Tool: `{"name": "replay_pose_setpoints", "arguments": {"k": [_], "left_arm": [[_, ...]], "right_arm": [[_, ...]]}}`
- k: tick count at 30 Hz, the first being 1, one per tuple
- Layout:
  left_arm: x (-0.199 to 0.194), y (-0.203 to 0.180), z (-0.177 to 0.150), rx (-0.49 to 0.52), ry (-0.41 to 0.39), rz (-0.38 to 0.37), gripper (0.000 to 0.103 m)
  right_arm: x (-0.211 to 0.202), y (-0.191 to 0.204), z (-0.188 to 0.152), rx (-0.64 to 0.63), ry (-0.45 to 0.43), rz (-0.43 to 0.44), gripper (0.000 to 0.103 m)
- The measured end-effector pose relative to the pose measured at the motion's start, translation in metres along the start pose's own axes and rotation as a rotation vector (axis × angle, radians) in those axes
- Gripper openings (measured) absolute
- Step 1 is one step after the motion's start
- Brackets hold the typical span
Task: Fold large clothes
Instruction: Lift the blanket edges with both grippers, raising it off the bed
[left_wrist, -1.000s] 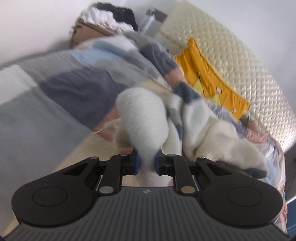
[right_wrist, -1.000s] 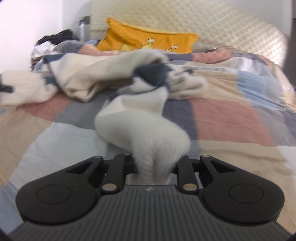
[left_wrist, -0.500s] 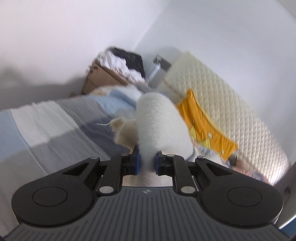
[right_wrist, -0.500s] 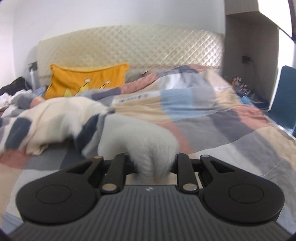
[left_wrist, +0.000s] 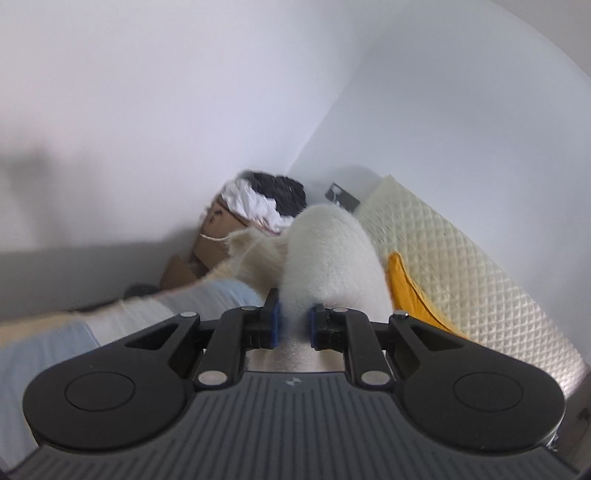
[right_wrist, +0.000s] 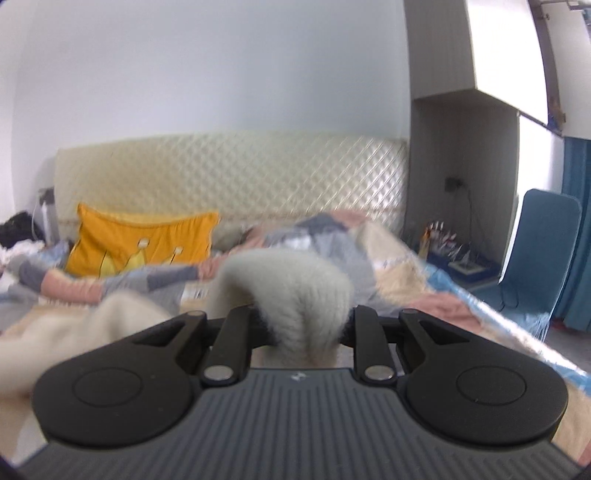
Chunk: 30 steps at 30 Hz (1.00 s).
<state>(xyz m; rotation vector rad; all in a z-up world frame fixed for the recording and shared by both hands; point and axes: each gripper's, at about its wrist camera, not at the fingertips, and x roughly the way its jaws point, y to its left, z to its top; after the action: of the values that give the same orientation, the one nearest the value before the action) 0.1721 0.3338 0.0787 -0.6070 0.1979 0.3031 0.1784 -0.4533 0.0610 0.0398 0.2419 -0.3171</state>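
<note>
Above a bed (right_wrist: 436, 295) spread with a patchwork quilt (right_wrist: 325, 236) of grey, pink, cream and pale blue, a fluffy white garment (left_wrist: 328, 258) is held up at two places. Its pile is thick and fuzzy, and it bulges into a rounded hump over each grip. Left gripper (left_wrist: 294, 326): the blue-padded fingers (left_wrist: 273, 325) are nearly closed, pinching a fold of the garment. Right gripper (right_wrist: 304, 328): its fingers are hidden under the fleece, drawn close and clamped on another fold. From the right grip the cloth trails down to the left onto the quilt, blurred. An orange pillow (right_wrist: 140, 243) leans on the quilted cream headboard (right_wrist: 236, 173). At the wall corner, a cardboard box (left_wrist: 218, 236) is heaped with white and black clothes (left_wrist: 266, 199). A blue chair (right_wrist: 535, 243) stands beside the bed.
</note>
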Motion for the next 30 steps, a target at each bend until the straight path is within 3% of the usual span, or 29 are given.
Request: {"name": "replay_pose_setpoints", "arguments": {"k": [7, 11, 15, 20, 25, 30], "left_arm": [[-0.008, -0.009, 0.077, 0.002, -0.065, 0.005, 0.017], [0.006, -0.018, 0.115, -0.027, -0.051, -0.018, 0.017], [0.051, -0.014, 0.114, -0.025, -0.003, 0.048, 0.017], [0.122, 0.012, 0.066, -0.018, 0.083, 0.128, 0.017], [0.205, 0.052, 0.008, 0.072, 0.198, 0.291, 0.017], [0.287, 0.106, -0.042, 0.105, 0.282, 0.388, 0.017]], "right_arm": [[0.001, -0.039, 0.088, 0.003, -0.069, -0.058, 0.021], [0.008, -0.052, 0.138, 0.001, -0.098, -0.103, 0.021], [0.041, -0.049, 0.154, -0.079, -0.091, -0.197, 0.021], [0.114, -0.057, 0.106, -0.055, 0.042, -0.276, 0.021], [0.187, -0.064, 0.008, -0.047, 0.196, -0.316, 0.021], [0.245, -0.072, -0.076, -0.054, 0.322, -0.379, 0.021]]}}
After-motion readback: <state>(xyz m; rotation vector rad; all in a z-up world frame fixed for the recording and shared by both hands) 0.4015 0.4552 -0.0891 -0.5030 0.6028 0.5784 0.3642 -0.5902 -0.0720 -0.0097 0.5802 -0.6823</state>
